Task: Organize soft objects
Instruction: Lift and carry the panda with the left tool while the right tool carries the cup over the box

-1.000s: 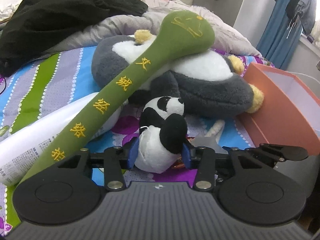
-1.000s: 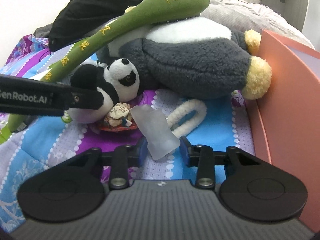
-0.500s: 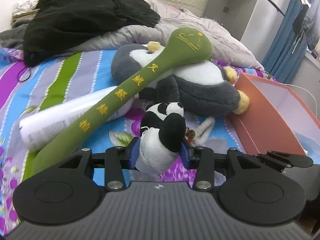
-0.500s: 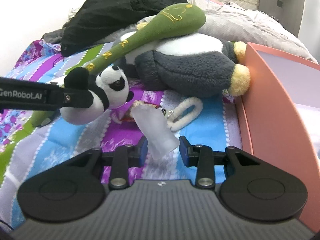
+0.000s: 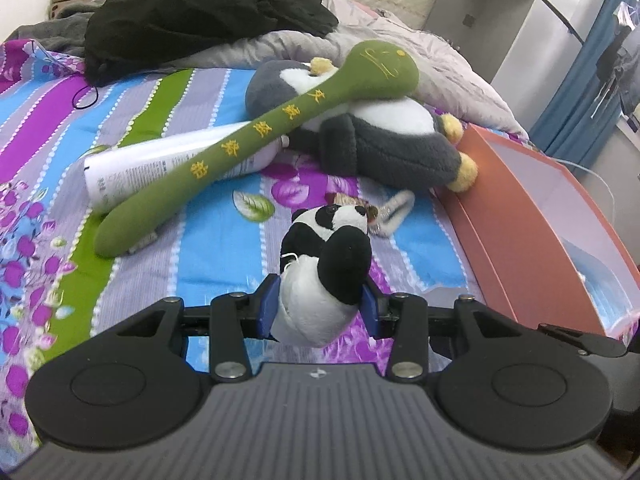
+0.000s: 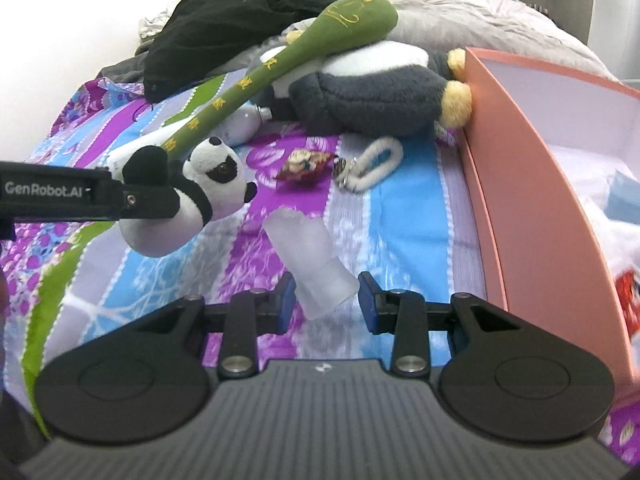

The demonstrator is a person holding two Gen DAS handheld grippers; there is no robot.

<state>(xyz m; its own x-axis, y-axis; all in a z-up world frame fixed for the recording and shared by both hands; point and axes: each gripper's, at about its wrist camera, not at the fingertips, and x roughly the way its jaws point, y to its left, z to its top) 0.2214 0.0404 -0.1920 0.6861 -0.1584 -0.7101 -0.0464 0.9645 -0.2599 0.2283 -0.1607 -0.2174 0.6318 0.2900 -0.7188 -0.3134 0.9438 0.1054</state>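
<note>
Black-and-white plush panda [image 5: 326, 276] clamped between the left gripper [image 5: 318, 312] fingers above the striped bedspread [image 5: 212, 240], frosted translucent soft piece [image 6: 314, 258] between the right gripper [image 6: 326, 300] fingers, grip unclear, pink box [image 6: 516, 184] just right, green plush stick [image 5: 248, 140] across grey penguin plush [image 5: 384, 140] beyond
</note>
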